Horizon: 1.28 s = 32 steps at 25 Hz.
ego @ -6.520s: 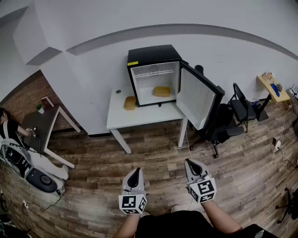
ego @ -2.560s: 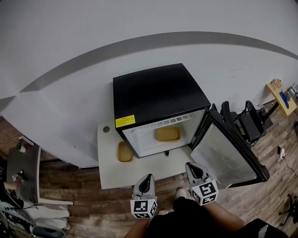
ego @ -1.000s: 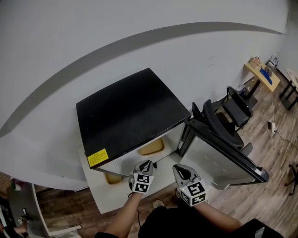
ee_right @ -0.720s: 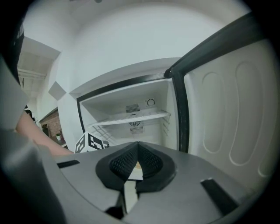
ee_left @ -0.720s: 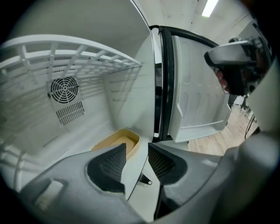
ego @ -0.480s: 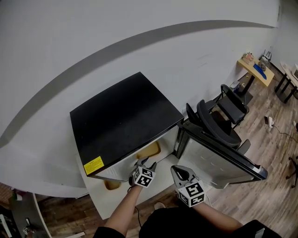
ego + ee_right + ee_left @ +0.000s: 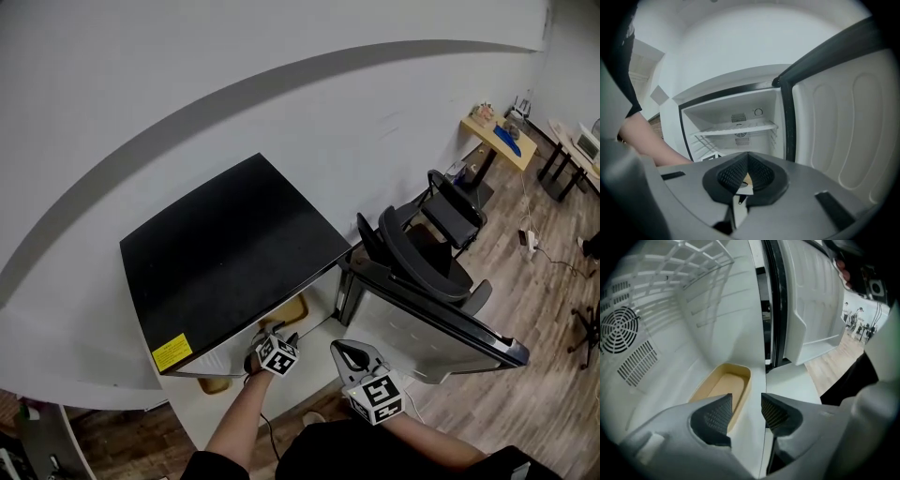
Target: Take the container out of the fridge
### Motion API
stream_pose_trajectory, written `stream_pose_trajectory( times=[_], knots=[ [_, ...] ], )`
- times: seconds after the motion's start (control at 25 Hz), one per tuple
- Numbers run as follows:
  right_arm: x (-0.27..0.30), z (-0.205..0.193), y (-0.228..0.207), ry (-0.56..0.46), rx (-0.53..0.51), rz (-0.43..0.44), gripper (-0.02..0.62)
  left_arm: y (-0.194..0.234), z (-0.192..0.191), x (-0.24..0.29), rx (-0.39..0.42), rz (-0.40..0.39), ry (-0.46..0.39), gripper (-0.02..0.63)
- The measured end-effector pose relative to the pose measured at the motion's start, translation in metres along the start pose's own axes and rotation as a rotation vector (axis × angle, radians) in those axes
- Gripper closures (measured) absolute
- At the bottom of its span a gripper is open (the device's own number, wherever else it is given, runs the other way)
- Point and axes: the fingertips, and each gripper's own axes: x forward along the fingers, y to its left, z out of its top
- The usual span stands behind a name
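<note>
From my head, the fridge's flat black top (image 7: 225, 258) hides all but a corner of the shallow tan plastic container (image 7: 292, 308) inside. Along my left gripper (image 7: 745, 399), jaws opening and nothing between them, one jaw covers that container's near end.

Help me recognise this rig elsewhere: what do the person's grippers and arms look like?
Both the left gripper and right gripper are pale grey shells with black, ribbed, wedge-shaped pads, each carrying a white cube of black square markers. The left jaws are opening, nothing between them. Forearms are bare below a black top.
</note>
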Motion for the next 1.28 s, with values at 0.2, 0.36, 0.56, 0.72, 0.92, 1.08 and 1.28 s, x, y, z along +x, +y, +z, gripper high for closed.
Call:
stream_pose_trajectory(
  times=[0.2,0.36,0.56,0.72,0.92,1.08,1.28],
  knots=[
    [0.001,0.001,-0.005,0.003,-0.041,-0.011,0.599,-0.001,-0.016,0.017,0.076,-0.032,0.067,0.417],
    [0.003,-0.003,-0.008,0.01,-0.041,-0.009,0.599,0.004,-0.024,0.025,0.068,-0.037,0.095,0.42],
    [0.0,-0.008,-0.011,0.035,-0.012,-0.009,0.599,0.007,-0.024,0.032,0.103,-0.041,0.117,0.424],
    [-0.004,-0.009,-0.017,0.04,-0.012,-0.025,0.598,0.006,-0.027,0.038,0.122,-0.05,0.14,0.45],
    [-0.012,-0.011,-0.023,0.045,-0.008,-0.042,0.599,0.012,-0.027,0.039,0.173,-0.012,0.158,0.554],
    [-0.016,-0.013,-0.024,0.048,-0.004,-0.046,0.598,0.011,-0.028,0.038,0.199,-0.025,0.17,0.565],
    [-0.024,-0.011,-0.024,0.042,-0.015,-0.047,0.6,0.002,-0.032,0.031,0.26,-0.029,0.164,0.569]
  ],
)
